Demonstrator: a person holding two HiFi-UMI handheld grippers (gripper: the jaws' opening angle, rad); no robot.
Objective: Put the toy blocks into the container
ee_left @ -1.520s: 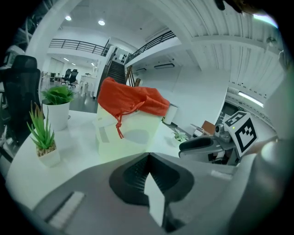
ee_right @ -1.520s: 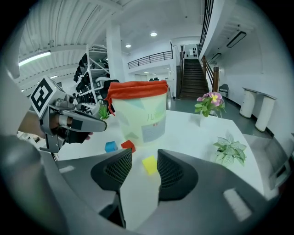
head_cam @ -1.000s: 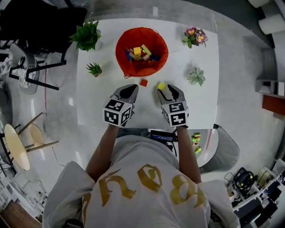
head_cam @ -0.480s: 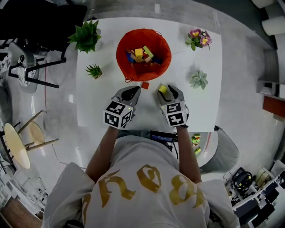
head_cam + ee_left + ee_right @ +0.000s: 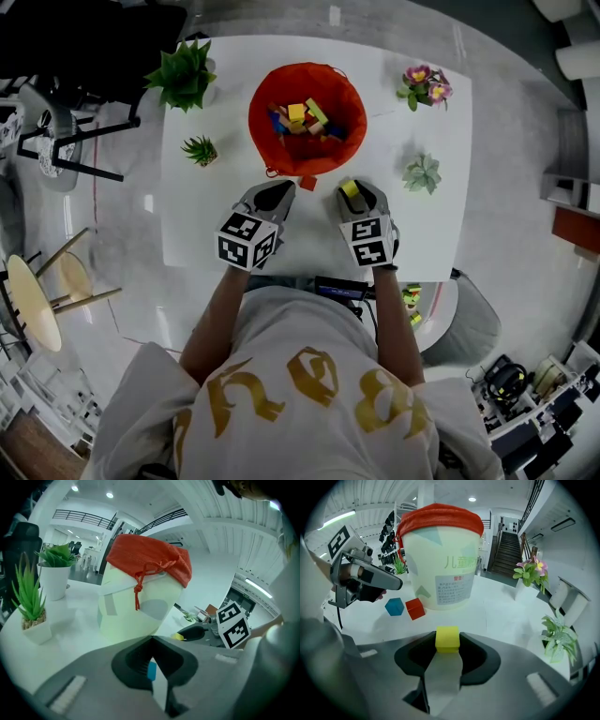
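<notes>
The right claw [image 5: 350, 191] has just closed onto the yellow block [image 5: 447, 638], which looks ready to lift into the container [image 5: 440, 559] ahead of it.

A yellow block [image 5: 447, 639] lower centre; red block [image 5: 415, 609], blue block [image 5: 394, 606] at left; pale cream container [image 5: 440, 569], red fabric rim.

The container [image 5: 438, 559] has a smooth, pale wall with a slight sheen, plastic by the look of it, and a printed label [image 5: 452, 588] lies flat on it. Over its rim sits a red liner [image 5: 150, 559] of coarse woven cloth with a knotted cord [image 5: 137, 590]. The yellow block [image 5: 447, 638], red block [image 5: 415, 608] and blue block [image 5: 394, 606] look smooth and matt. The white table [image 5: 187, 225] is smooth and softly glossy. The floor [image 5: 122, 253] at the left of the head view shines like polished stone.
</notes>
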